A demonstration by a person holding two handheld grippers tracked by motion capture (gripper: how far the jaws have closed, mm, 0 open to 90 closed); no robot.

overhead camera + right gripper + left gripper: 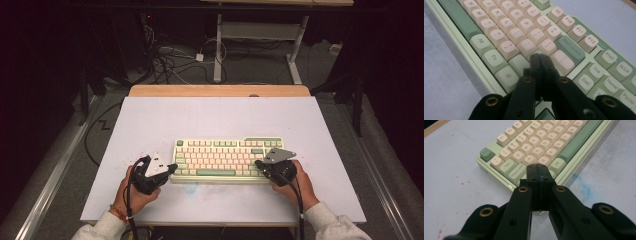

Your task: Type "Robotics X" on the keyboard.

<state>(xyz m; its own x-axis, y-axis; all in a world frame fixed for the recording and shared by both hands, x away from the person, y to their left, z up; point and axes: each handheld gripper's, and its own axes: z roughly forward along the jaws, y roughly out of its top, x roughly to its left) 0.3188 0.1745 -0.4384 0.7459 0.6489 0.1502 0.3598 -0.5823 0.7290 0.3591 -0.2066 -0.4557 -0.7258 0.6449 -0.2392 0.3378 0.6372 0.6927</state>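
- Left gripper (pixel 539 168): jaws together, nothing between them, tips over keyboard (pixel 227 159) at its 8 o'clock corner.
- Right gripper (pixel 539 58): jaws together, empty, tips over keys at 4 o'clock.

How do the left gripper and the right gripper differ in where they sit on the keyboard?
The left gripper has its tips over the keyboard's lower left corner, near Caps Lock; the right gripper is over the right part of the keys, near Backspace. In the high view the left gripper points right, the right gripper left. Both have jaws shut with nothing between them.
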